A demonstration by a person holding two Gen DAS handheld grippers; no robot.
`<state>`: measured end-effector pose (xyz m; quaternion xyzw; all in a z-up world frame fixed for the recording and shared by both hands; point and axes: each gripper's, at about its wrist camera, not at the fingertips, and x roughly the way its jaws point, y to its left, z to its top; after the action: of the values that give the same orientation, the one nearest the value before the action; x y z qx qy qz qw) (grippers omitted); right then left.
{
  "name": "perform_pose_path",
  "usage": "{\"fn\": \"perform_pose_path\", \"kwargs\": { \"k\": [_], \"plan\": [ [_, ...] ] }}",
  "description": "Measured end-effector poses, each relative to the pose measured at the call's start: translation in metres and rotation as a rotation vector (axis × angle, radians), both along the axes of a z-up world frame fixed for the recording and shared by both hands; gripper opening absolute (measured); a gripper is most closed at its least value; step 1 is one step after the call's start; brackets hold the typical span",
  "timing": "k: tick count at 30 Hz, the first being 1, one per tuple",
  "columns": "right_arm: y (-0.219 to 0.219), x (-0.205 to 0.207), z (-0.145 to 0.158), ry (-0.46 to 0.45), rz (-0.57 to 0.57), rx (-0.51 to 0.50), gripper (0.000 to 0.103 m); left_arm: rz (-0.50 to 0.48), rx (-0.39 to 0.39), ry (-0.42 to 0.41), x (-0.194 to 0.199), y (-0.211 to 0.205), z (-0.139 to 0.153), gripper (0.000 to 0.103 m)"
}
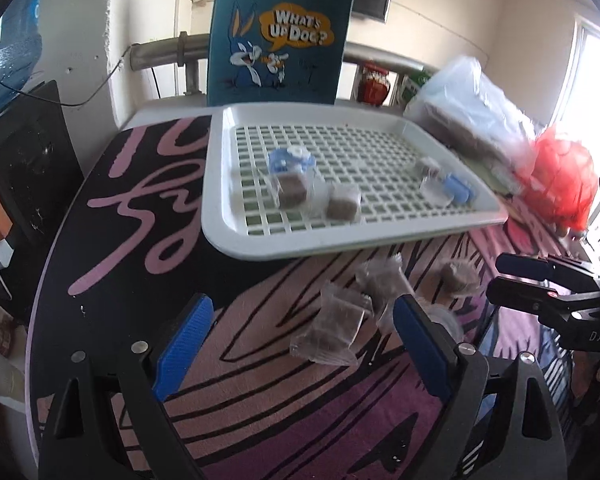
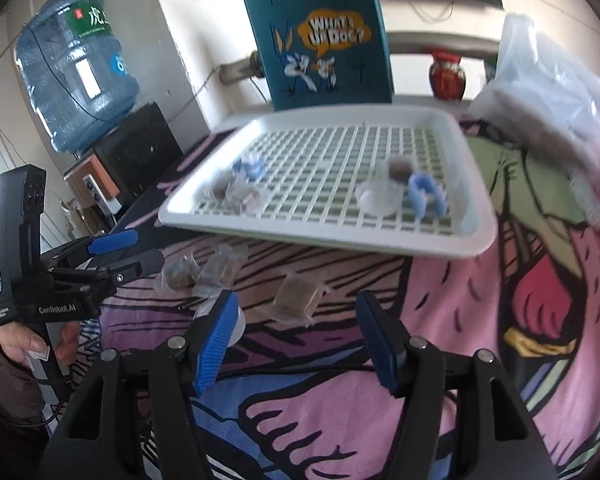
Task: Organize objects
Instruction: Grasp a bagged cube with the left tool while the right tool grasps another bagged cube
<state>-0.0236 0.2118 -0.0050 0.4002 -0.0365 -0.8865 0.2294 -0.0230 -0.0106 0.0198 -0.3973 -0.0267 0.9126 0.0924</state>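
Both tongs [image 1: 304, 344] [image 2: 296, 340] gape, holding nothing.

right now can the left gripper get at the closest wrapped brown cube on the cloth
Probably yes. The left gripper is open and empty, and the wrapped brown cube lies loose on the cloth just ahead, between its fingers' line. Nothing covers it; the right gripper sits off to the side.
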Motion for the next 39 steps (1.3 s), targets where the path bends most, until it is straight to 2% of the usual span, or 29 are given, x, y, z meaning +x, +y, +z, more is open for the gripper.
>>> {"fn": "perform_pose_path", "kwargs": {
  "k": [3, 6, 9, 10, 11, 12, 13, 14, 18, 26, 33, 39],
  "plan": [
    [-0.006, -0.007, -0.013, -0.045, -0.007, 0.009, 0.058, -0.029, -0.01, -0.026, -0.002, 0.007, -0.008, 0.088],
    [-0.009, -0.012, -0.021, -0.079, -0.01, 0.009, 0.049, -0.054, -0.009, -0.074, -0.008, 0.012, -0.014, 0.072],
    [-0.012, -0.015, -0.023, -0.078, -0.007, 0.004, 0.047, -0.065, -0.012, -0.066, -0.007, 0.015, -0.014, 0.059],
    [-0.013, -0.015, -0.023, -0.075, -0.004, 0.004, 0.044, -0.07, -0.015, -0.064, -0.006, 0.016, -0.013, 0.043],
    [-0.014, -0.015, -0.024, -0.071, 0.004, 0.008, 0.034, -0.08, -0.017, -0.062, -0.006, 0.017, -0.013, 0.031],
    [-0.016, -0.016, -0.024, -0.067, 0.003, 0.02, 0.032, -0.087, -0.021, -0.062, -0.005, 0.019, -0.013, 0.024],
    [-0.017, -0.014, -0.024, -0.061, 0.004, 0.029, 0.031, -0.086, -0.027, -0.06, -0.004, 0.019, -0.013, 0.023],
    [-0.017, -0.013, -0.024, -0.054, 0.006, 0.038, 0.026, -0.087, -0.028, -0.059, -0.004, 0.02, -0.013, 0.023],
    [-0.015, -0.005, -0.019, -0.016, 0.014, 0.036, 0.026, -0.075, -0.023, -0.027, 0.004, 0.017, -0.006, 0.022],
    [-0.004, 0.01, 0.008, 0.155, -0.033, 0.088, 0.026, -0.053, -0.003, 0.06, 0.006, 0.023, 0.012, 0.022],
    [0.001, 0.014, 0.01, 0.23, -0.078, 0.124, 0.026, -0.013, -0.038, 0.159, 0.008, 0.027, 0.017, 0.023],
    [0.002, 0.015, 0.011, 0.249, -0.08, 0.121, 0.026, -0.013, -0.048, 0.165, 0.01, 0.028, 0.018, 0.023]
  ]
}}
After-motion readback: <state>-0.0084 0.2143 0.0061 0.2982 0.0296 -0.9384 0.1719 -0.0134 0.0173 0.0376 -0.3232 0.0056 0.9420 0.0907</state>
